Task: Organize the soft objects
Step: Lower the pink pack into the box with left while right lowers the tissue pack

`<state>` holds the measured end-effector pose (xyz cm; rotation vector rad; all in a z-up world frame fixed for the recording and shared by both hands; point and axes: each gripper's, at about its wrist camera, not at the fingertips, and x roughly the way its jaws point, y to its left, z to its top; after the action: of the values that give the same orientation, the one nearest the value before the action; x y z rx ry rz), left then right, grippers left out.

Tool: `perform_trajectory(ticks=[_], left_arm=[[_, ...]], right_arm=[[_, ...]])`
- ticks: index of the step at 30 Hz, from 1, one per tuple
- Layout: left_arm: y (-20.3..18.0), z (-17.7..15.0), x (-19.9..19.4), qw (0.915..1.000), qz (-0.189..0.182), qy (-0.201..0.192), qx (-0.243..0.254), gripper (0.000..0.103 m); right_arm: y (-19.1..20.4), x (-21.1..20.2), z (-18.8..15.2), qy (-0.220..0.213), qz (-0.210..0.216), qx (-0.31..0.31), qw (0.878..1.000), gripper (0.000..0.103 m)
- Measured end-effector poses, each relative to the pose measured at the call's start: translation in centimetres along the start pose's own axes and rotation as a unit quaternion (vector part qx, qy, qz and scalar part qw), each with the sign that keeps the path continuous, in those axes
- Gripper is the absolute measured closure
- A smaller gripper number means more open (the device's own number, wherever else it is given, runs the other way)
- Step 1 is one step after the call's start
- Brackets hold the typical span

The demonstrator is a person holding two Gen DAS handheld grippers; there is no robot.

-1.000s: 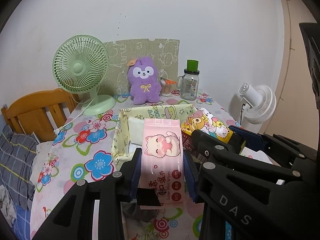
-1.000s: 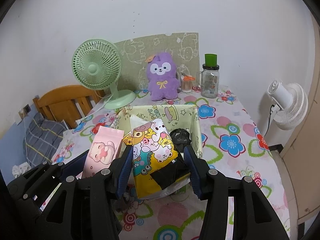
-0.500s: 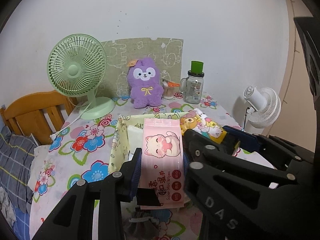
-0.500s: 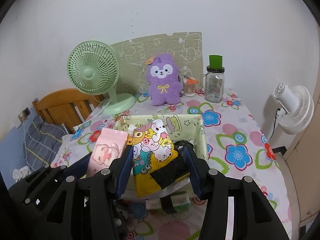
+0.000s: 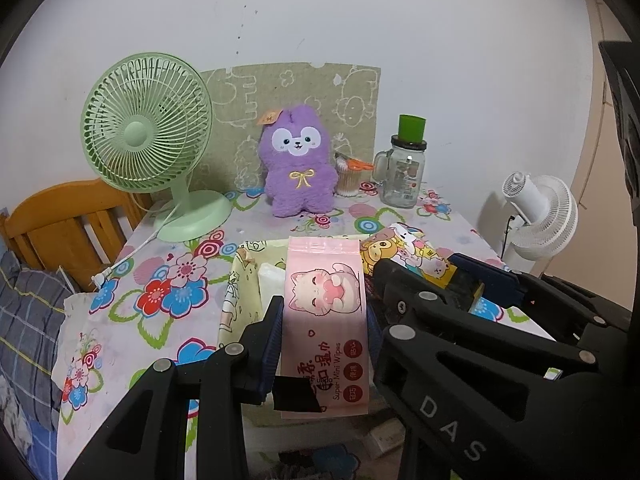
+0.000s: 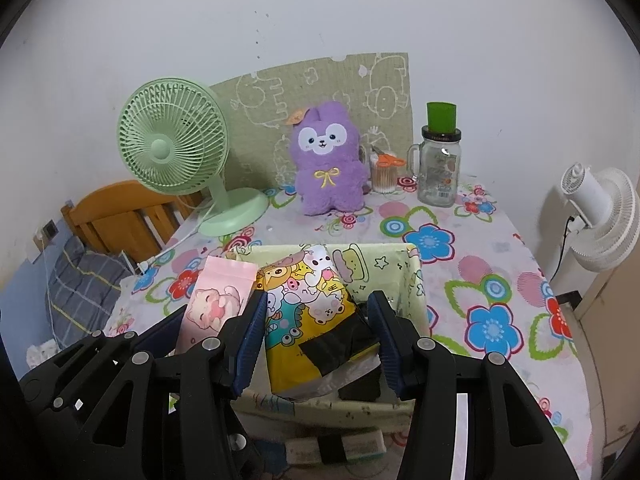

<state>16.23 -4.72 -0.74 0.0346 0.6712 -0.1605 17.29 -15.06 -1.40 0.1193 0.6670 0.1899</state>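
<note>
Over the fabric basket [image 6: 408, 280] now, both loads have advanced: left tongs [image 5: 322, 340] clamp the pink wipes pack [image 5: 326, 320], right tongs [image 6: 318, 336] the cartoon pouch [image 6: 308, 304]; release seems next.

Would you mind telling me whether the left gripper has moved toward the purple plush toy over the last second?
Yes. The left gripper, holding the pink wipes pack, has advanced toward the purple plush toy, which now looms larger.

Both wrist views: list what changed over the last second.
Both hands carried their packs forward over the pale yellow fabric basket. The left gripper stays clamped on the pink cat-print wipes pack, the right gripper on the yellow cartoon-animal pack. Nothing was released.
</note>
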Motion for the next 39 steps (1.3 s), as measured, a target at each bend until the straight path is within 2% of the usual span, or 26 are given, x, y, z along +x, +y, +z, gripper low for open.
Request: perform_trajectory(ticks=[10,12,15,17,20,23,25,28,39], left_arm=[[1.2,-0.1,2.8,0.9995,0.009,0.027,-0.017,0.062],[1.4,-0.2,3.1,0.9992,0.007,0.034,-0.021,0.059],[1.7,-0.3,3.5,0.9989,0.01,0.039,-0.022,0.043],[1.8,-0.4,3.6,0.9989,0.011,0.04,-0.021,0.033],[1.9,-0.5,3.5,0.999,0.014,0.037,-0.02,0.02],[1.9,-0.7,3.3,0.9991,0.014,0.035,-0.017,0.014],[1.8,-0.8,3.1,0.9991,0.015,0.036,-0.014,0.012],[1.7,-1.0,2.6,0.9992,0.013,0.036,-0.011,0.011],[1.3,-1.9,0.3,0.9996,0.014,0.022,-0.008,0.007]], right_arm=[[-0.4,2.9,0.2,0.021,0.011,0.008,1.0,0.048],[-0.5,3.4,0.1,0.029,0.015,0.012,0.999,0.048],[-0.5,4.0,0.0,0.037,0.018,0.008,0.999,0.047],[-0.4,4.2,0.0,0.04,0.01,0.005,0.999,0.043],[-0.7,4.6,-0.2,0.049,0.011,0.012,0.999,0.03],[-0.8,4.6,-0.3,0.05,0.012,0.019,0.999,0.024],[-0.8,4.5,-0.4,0.052,0.011,0.019,0.998,0.019],[-0.6,4.2,-0.6,0.057,0.005,0.011,0.998,0.016],[0.0,1.6,-1.6,0.033,-0.014,-0.006,0.999,0.006]])
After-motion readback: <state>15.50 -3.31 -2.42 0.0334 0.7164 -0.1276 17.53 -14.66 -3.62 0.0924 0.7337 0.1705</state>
